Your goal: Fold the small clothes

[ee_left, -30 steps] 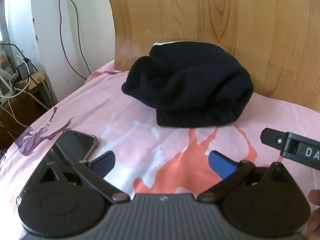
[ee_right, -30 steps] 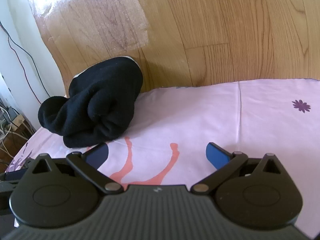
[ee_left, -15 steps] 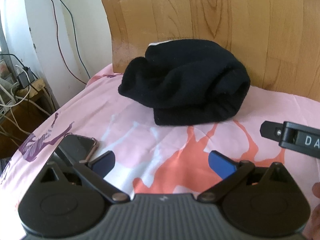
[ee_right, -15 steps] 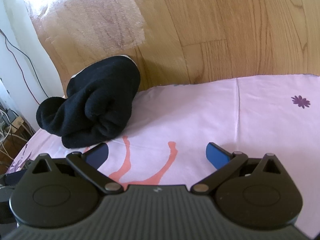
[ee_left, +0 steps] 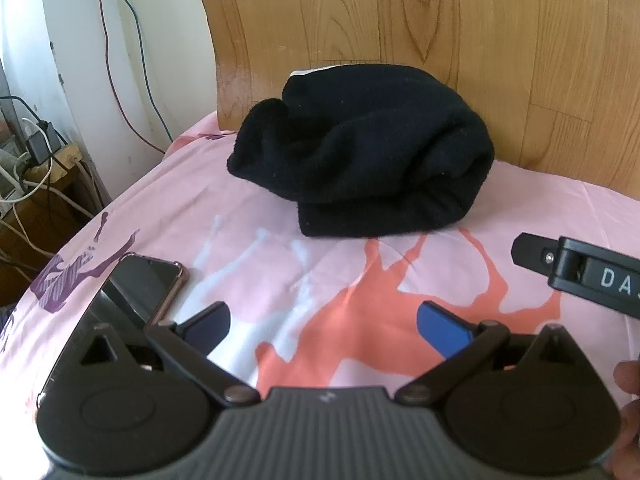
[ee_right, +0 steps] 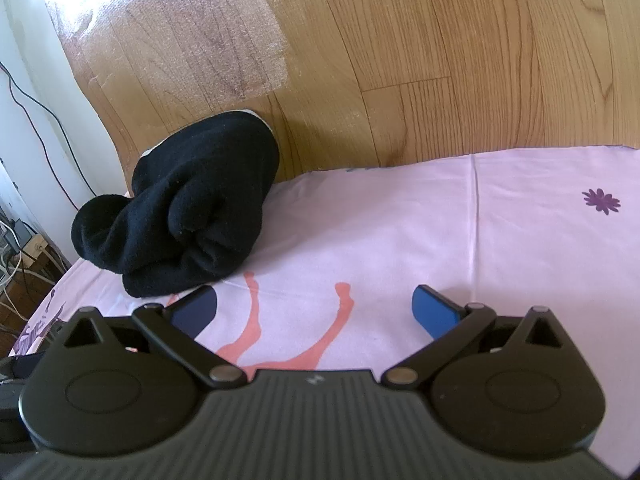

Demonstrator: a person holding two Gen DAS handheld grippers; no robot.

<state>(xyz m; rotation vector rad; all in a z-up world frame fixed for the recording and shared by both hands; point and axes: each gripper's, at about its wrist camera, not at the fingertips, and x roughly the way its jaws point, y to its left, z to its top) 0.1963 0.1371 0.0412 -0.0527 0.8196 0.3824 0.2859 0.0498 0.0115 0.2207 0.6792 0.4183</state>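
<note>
A black fleece garment (ee_left: 360, 156) lies bunched in a thick bundle on the pink printed bedsheet (ee_left: 248, 220), against the wooden headboard (ee_left: 440, 20). A white edge shows at its top. My left gripper (ee_left: 324, 320) is open over the sheet, short of the bundle, with nothing between its blue pads. In the right wrist view the same garment (ee_right: 188, 208) sits far left, and my right gripper (ee_right: 314, 306) is open above the sheet to its right, its left pad close to the bundle's near edge. The tip of the right gripper (ee_left: 576, 272) shows at the left view's right edge.
A phone (ee_left: 148, 284) lies on the sheet near the bed's left edge, beside my left finger. Cables and a power strip (ee_left: 32, 160) sit on a low stand left of the bed. The headboard (ee_right: 400, 60) closes off the far side. A person's fingertip (ee_left: 628, 376) shows at right.
Both views have drifted slightly: the garment sits a little lower and nearer in the left view than half a second ago. Both grippers stay open and hold nothing.
</note>
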